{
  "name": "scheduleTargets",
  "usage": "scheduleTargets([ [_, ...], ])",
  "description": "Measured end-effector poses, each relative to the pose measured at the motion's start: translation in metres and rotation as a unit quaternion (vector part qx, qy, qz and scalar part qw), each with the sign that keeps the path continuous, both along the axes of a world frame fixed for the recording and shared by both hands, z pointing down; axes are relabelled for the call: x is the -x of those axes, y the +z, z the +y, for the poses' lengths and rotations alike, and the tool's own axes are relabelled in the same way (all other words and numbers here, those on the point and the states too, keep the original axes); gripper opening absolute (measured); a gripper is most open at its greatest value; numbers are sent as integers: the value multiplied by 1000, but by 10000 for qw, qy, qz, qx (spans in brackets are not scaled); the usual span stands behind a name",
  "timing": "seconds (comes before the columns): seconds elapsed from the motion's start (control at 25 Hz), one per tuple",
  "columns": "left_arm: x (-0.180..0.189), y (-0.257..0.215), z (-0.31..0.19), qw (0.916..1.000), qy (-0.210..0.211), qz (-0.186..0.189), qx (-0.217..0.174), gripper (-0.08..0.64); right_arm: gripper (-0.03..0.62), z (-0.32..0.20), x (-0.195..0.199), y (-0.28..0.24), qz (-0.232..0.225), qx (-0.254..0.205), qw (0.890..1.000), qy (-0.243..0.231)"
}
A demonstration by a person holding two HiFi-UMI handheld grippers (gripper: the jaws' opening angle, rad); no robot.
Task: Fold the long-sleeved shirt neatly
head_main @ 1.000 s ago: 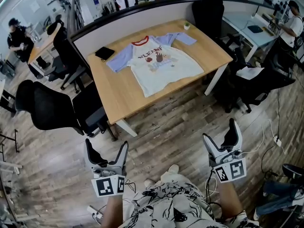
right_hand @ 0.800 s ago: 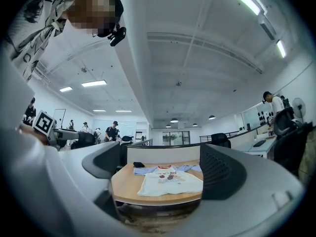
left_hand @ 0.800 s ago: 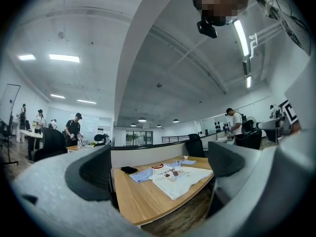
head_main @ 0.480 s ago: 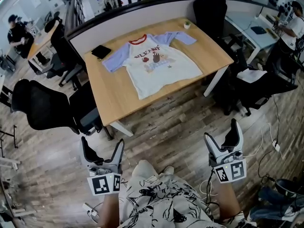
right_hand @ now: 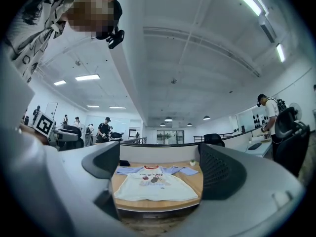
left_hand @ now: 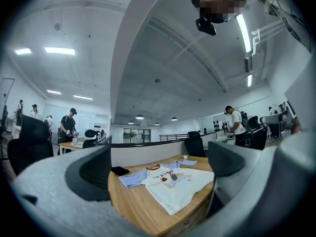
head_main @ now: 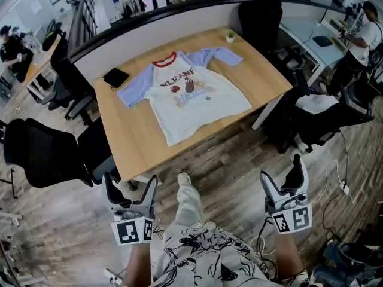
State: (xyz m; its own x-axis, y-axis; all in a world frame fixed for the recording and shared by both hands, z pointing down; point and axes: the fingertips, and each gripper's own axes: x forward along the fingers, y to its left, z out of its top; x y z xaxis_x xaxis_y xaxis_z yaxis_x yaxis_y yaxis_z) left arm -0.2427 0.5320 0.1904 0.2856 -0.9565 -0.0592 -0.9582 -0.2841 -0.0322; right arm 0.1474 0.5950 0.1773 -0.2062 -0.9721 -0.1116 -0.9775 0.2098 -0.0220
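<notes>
- shirt (head_main: 191,94) is lying flat on the wooden table (head_main: 131,145), front side up, red collar toward the partition at the far edge, both pale blue sleeves spread out to the sides, hem close to the near edge
- white body, some print on the chest, can't read it properly from here
- left gripper (head_main: 130,187) is held low over the wood floor, well apart from the table, jaws spread wide with nothing in them; its own view just shows the shirt (left_hand: 173,181) far off through the gap
- right gripper (head_main: 281,175) is the same deal, released, empty, also well short of the table; in its view the shirt (right_hand: 153,184) sits framed between the two jaws in the distance
- small black flat thing (head_main: 115,76) sits on the table just beside the shirt's left sleeve, and a tiny potted plant (head_main: 230,36) near the far edge by the other sleeve
- black office chair (head_main: 42,151) stands left of the table, another chair (head_main: 260,8) at the far right corner
- person's foot (head_main: 185,181) is out front, between the grippers
</notes>
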Motion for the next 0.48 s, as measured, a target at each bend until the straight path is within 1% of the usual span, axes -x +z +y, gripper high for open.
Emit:
scheduleTargets([
  [0.2,-3,-2,-89,9999,65,55,-57,601,500,-79,-4,-7,25,-20,9999,97],
  [0.48,11,-18,-209,9998,137,112,-53,601,500,-203,20,-37,140,-70,9999,7],
])
